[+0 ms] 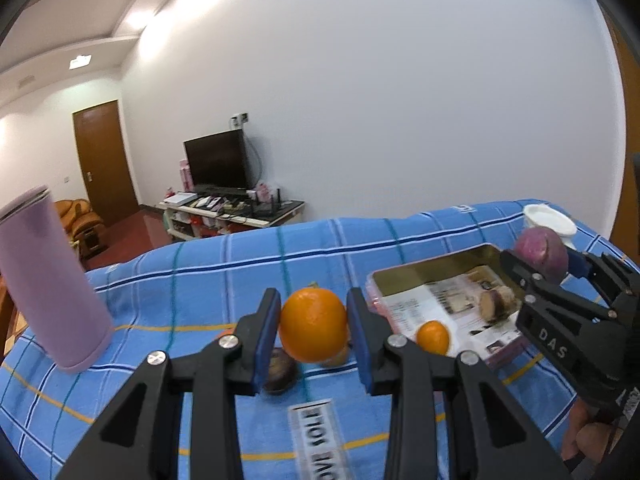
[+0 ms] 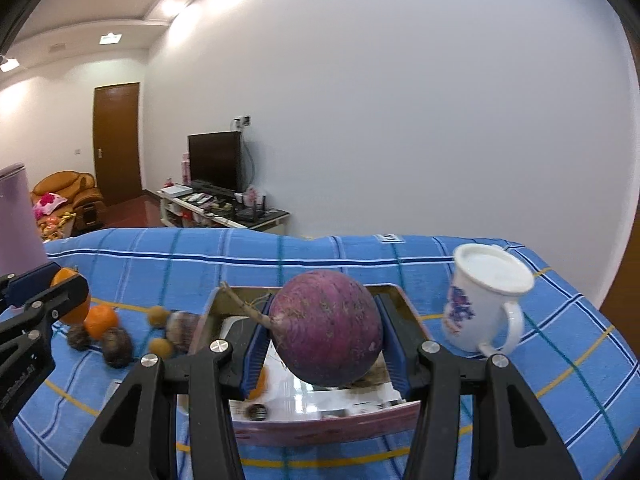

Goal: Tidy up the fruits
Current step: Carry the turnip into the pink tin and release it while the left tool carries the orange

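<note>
While both tongs hang above the table (image 1: 224, 264) with its blue checked cloth, each is clamped on a piece of produce. The left tongs (image 1: 314, 326) stand only a little apart, their blue pads pressed on either side of a large orange (image 1: 313, 325), smooth, bright and lifted clear of the cloth. The right tongs (image 2: 326, 332) stand wider, gripping a round purple vegetable (image 2: 328, 328) with a rough, mottled skin and a thin dry root at its left; it hangs over the open metal tin (image 2: 394, 294).

The tin lies toward the right edge of the table, lined with printed paper, and a small orange (image 1: 433, 337) rests inside near its front wall. To the tin's left, on the cloth, lie another orange (image 2: 101, 321), dark wrinkled fruits (image 2: 117, 347) and small brownish ones (image 2: 159, 316). A white mug (image 2: 482, 304) stands just right of the tin, and a lilac tumbler (image 1: 50, 280) near the left edge.
</note>
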`<state>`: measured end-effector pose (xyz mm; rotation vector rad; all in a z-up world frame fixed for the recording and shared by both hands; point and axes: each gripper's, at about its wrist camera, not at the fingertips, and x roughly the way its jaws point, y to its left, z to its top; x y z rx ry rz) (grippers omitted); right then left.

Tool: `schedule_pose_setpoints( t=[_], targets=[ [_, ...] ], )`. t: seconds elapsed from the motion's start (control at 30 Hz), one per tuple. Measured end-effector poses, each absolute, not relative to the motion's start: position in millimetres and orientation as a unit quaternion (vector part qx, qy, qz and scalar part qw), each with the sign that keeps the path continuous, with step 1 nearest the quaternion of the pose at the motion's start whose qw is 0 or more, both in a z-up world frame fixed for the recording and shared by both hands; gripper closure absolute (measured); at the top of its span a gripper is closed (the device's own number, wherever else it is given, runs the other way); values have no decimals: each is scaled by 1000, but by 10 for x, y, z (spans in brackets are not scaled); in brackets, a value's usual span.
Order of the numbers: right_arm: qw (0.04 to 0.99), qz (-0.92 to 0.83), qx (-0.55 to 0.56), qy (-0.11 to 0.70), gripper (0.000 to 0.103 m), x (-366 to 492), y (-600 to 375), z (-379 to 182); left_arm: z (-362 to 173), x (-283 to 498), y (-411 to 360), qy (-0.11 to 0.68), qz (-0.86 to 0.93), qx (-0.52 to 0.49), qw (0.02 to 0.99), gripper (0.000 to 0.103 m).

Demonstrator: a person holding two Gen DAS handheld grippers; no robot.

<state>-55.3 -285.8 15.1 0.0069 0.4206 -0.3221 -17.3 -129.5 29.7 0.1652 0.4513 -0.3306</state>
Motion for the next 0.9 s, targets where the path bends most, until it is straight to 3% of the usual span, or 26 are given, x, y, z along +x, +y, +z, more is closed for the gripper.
schedule_pose_setpoints(
  t=[0.43, 0.9],
  targets=[
    [952, -169, 11, 256, 51, -394, -3288, -15, 187, -77, -1932, 238, -202, 87, 946, 67],
    [940, -139, 7, 312, 51, -164, -3265, -251, -26, 96, -2030, 268, -176, 96, 942, 67]
  ],
)
